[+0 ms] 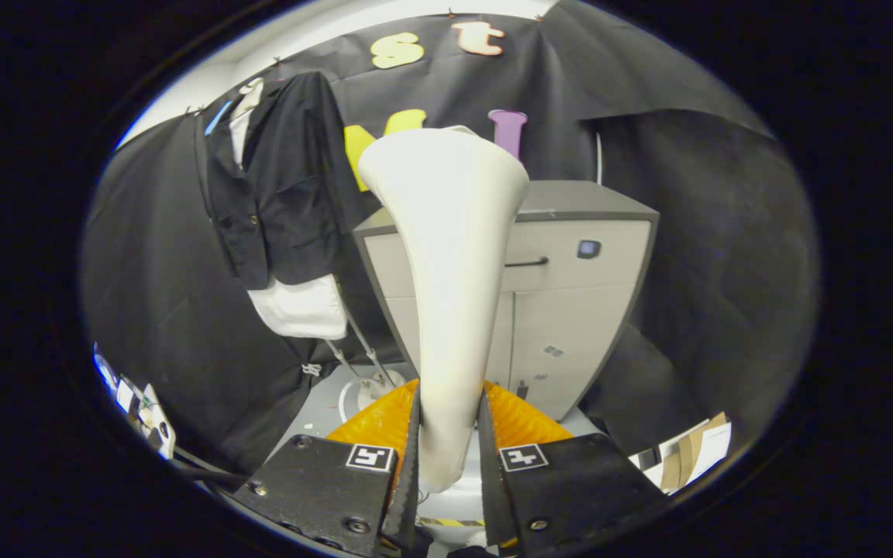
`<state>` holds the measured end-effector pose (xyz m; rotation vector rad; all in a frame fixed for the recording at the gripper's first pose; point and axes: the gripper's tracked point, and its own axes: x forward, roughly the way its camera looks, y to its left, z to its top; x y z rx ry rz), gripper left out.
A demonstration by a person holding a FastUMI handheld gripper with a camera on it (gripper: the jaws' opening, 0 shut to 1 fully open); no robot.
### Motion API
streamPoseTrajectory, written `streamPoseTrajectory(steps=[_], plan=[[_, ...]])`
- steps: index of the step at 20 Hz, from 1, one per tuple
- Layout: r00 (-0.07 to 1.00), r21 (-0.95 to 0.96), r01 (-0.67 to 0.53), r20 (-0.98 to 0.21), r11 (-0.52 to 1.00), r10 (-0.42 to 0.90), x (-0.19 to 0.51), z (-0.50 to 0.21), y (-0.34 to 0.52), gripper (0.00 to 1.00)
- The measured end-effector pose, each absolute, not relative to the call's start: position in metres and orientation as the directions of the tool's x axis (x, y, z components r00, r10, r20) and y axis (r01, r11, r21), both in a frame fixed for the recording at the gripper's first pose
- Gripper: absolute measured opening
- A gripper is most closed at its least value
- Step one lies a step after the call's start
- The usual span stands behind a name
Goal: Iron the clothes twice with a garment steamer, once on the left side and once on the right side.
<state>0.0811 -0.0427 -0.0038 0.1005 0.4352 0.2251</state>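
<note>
My gripper (450, 446) is shut on the handle of a white garment steamer (450, 256), which rises upright from between the fingers and flares into a wide head at its far end. A black jacket (276, 178) hangs on a white mannequin torso (299, 306) off to the left, well beyond the fingers and apart from the steamer head. The mannequin stands on a thin metal stand with a round white base (361, 391).
A grey cabinet (570, 294) with a drawer handle stands straight ahead behind the steamer. Black cloth covers the walls. Cardboard and papers (694, 453) lie on the floor to the right. Small items (136, 407) lie at the far left.
</note>
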Motion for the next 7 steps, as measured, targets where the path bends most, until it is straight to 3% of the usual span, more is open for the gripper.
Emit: streamPoseTrajectory(steps=[7], plan=[[0.890, 0.184, -0.067, -0.434, 0.981, 0.142, 0.045, -0.034, -0.127, 0.37]])
